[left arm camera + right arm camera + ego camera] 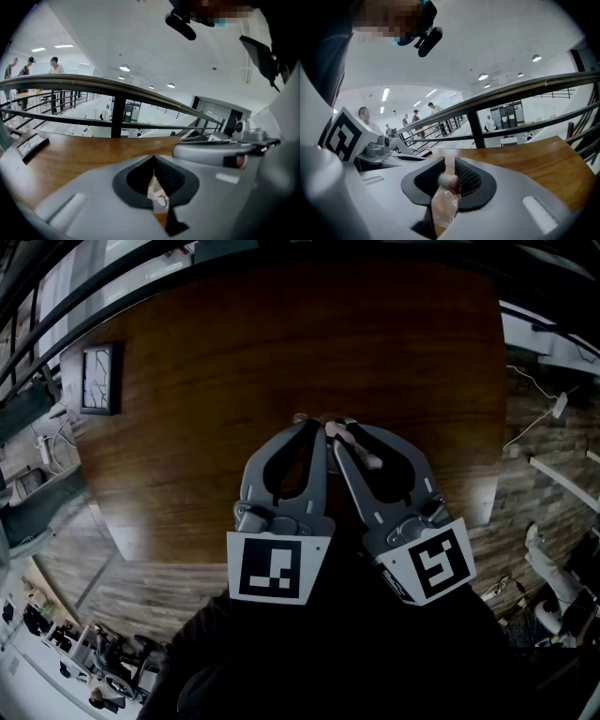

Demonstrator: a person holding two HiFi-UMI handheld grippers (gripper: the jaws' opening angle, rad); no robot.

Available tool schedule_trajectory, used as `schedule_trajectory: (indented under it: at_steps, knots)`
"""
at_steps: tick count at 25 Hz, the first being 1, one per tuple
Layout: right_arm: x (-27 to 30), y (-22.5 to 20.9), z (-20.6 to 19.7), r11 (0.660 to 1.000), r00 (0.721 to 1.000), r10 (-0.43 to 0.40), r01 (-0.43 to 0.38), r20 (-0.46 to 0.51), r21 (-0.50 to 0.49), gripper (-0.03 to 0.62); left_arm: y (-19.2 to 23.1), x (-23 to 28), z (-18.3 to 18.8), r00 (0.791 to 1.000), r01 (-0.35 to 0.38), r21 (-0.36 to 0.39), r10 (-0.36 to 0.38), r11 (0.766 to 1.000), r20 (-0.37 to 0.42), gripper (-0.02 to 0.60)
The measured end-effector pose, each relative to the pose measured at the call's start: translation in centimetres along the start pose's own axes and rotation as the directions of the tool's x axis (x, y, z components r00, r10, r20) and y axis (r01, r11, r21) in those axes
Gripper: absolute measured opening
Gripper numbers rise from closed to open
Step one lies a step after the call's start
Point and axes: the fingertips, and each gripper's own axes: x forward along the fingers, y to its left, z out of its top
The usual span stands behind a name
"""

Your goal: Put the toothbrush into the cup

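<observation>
In the head view my two grippers hang side by side over the brown table (281, 352), with their tips almost touching. My right gripper (339, 435) is shut on a pinkish toothbrush (361, 451) that lies slanted between its jaws. The toothbrush's rounded pink end (449, 180) also shows in the right gripper view. A clear cup (443, 206) sits just below those jaws, mostly hidden, with only bits of its rim (301, 416) peeking past the tips. My left gripper (312, 427) stands with its jaws together, seemingly pinching the cup's thin wall (158, 196).
A dark framed object (100, 379) lies at the table's far left edge. A metal railing (117, 91) runs behind the table, with several people standing beyond it. The table's front edge (169, 554) is close to my body.
</observation>
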Motion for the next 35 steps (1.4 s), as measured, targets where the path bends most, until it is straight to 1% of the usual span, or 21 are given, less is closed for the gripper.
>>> schedule_trajectory:
  at_steps: [3, 15, 23, 31, 35]
  knots:
    - [0.0, 0.0, 0.2, 1.000, 1.000, 0.000, 0.001, 0.007, -0.003, 0.080, -0.1, -0.1, 0.1, 1.000, 0.001, 0.003, -0.001, 1.000, 0.004, 0.009]
    - [-0.9, 1.5, 1.8, 0.999, 0.999, -0.008, 0.010, 0.045, -0.043, 0.077, -0.1, -1.8, 1.4, 0.999, 0.001, 0.018, -0.002, 1.000, 0.050, 0.009]
    - [-3.1, 4.1, 2.9, 0.997, 0.995, -0.012, 0.019, 0.095, -0.078, 0.075, -1.2, -4.8, 2.0, 0.995, 0.015, 0.043, -0.020, 0.999, 0.101, 0.009]
    - [-6.2, 8.2, 5.6, 0.988, 0.981, 0.009, 0.021, 0.193, -0.155, 0.066, -2.7, -9.4, 3.9, 0.979, 0.026, 0.090, -0.043, 0.996, 0.200, 0.009]
    - [-8.0, 11.0, 7.0, 0.978, 0.970, 0.027, 0.024, 0.241, -0.207, 0.048, -3.3, -12.6, 4.7, 0.965, 0.018, 0.115, -0.047, 0.993, 0.258, 0.009]
